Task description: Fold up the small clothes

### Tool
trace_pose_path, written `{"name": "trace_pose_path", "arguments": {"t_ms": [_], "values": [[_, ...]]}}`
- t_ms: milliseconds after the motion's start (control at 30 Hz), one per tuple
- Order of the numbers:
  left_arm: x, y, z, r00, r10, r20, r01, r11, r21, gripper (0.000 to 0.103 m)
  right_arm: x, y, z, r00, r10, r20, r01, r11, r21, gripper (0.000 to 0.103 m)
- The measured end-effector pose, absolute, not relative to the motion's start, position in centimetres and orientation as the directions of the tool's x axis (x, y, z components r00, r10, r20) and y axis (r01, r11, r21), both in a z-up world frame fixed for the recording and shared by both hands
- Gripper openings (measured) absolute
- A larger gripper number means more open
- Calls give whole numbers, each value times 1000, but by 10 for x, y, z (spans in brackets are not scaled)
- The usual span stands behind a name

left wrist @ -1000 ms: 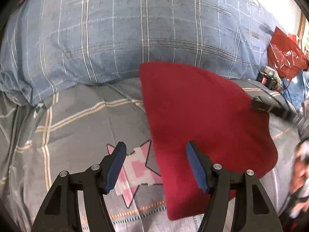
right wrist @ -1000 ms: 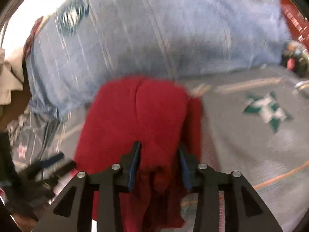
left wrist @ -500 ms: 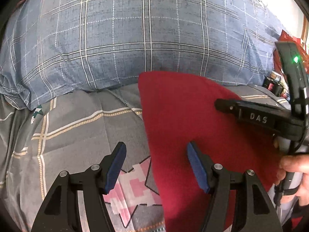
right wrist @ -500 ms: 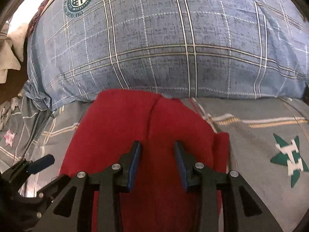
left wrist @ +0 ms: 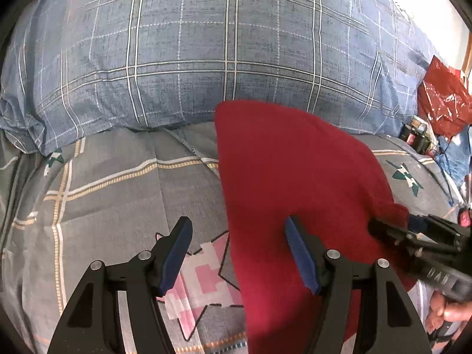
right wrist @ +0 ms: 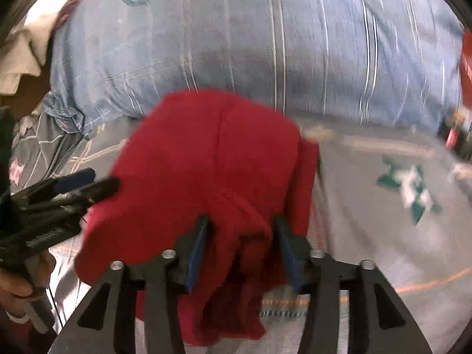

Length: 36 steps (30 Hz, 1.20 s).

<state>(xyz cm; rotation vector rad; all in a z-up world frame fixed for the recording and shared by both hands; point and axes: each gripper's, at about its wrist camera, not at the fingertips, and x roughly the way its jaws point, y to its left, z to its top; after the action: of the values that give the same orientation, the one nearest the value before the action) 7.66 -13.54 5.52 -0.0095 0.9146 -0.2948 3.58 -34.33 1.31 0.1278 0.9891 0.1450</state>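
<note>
A red garment (left wrist: 298, 183) lies partly folded on the grey bed cover, its far edge against the blue plaid pillow. My left gripper (left wrist: 237, 250) is open and empty, hovering over the garment's left edge. My right gripper (right wrist: 240, 247) has its jaws part closed around a bunched fold of the red garment (right wrist: 206, 162) at the near right corner. The right gripper also shows in the left wrist view (left wrist: 413, 236), at the garment's right edge. The left gripper shows in the right wrist view (right wrist: 85, 183), at the cloth's left side.
A large blue plaid pillow (left wrist: 206, 50) fills the back. The grey bed cover (left wrist: 112, 194) has star prints. A red plastic bag (left wrist: 442, 103) and small items sit at the far right. A pale cloth (right wrist: 20, 59) lies at the far left.
My right gripper has come down to the garment's near right corner and gathered a bunched fold between its jaws. The left gripper has stayed open over the left edge.
</note>
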Motion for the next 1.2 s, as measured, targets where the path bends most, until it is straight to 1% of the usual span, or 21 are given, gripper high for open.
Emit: {"name": "trace_pose_path", "arguments": {"t_ms": [67,100,133,167,200,333,400,433,533,567,633,667,700,733,800,867,967,1000,1067,1167,1200], "values": [[79,-126,57,546,-309,-779,258,946,-195,65,35,-355,17,549,235,-802,-33,965,260,53],[82,-119,58,527,-349,-774,259,934,-245,67,35,-363,22,564,270,-780,-20,949,314,58],[85,-112,58,515,-388,-764,256,921,-295,71,34,-369,26,582,277,-764,-9,942,335,63],[88,-106,58,512,-412,-754,252,911,-327,72,34,-378,29,611,270,-744,14,936,352,71],[92,-101,57,512,-438,-739,245,899,-362,75,36,-385,30,628,261,-733,35,932,361,75],[104,-101,44,461,-491,-739,256,871,-419,76,53,-392,19,600,322,-732,29,906,422,75],[110,-109,35,422,-519,-743,275,854,-441,77,62,-391,11,588,329,-739,29,904,426,77],[113,-111,31,414,-527,-742,278,849,-449,78,64,-391,7,588,326,-740,36,904,427,77],[122,-118,23,405,-552,-729,285,834,-473,79,71,-387,1,581,373,-724,19,883,470,78],[124,-120,21,407,-549,-730,287,836,-468,78,72,-384,0,584,374,-721,9,885,466,75],[131,-122,20,416,-544,-729,289,839,-461,68,71,-380,1,595,371,-713,-2,888,460,53],[132,-122,21,422,-540,-728,289,841,-457,65,69,-378,6,607,346,-715,-1,900,435,44],[132,-121,24,424,-540,-727,288,842,-457,57,66,-376,11,616,329,-716,-10,912,410,38],[130,-118,28,426,-543,-724,291,840,-459,51,64,-372,18,628,312,-713,-28,924,380,35],[123,-109,41,426,-556,-713,298,831,-470,48,54,-362,35,651,305,-695,-56,933,357,30],[109,-96,57,441,-557,-704,304,830,-467,47,45,-354,50,666,340,-664,-82,918,388,25],[79,-70,83,463,-537,-705,331,843,-425,47,28,-335,72,676,375,-635,-120,906,406,24],[69,-64,88,467,-537,-703,341,842,-417,43,20,-327,78,673,423,-606,-157,883,442,18],[46,-49,98,493,-516,-700,351,855,-383,34,11,-309,85,652,489,-580,-210,851,481,18],[34,-36,96,514,-464,-722,321,884,-340,33,5,-275,83,650,411,-639,-212,906,367,19],[33,-33,90,513,-442,-736,303,895,-327,33,5,-270,79,643,405,-650,-202,908,366,22]]}}
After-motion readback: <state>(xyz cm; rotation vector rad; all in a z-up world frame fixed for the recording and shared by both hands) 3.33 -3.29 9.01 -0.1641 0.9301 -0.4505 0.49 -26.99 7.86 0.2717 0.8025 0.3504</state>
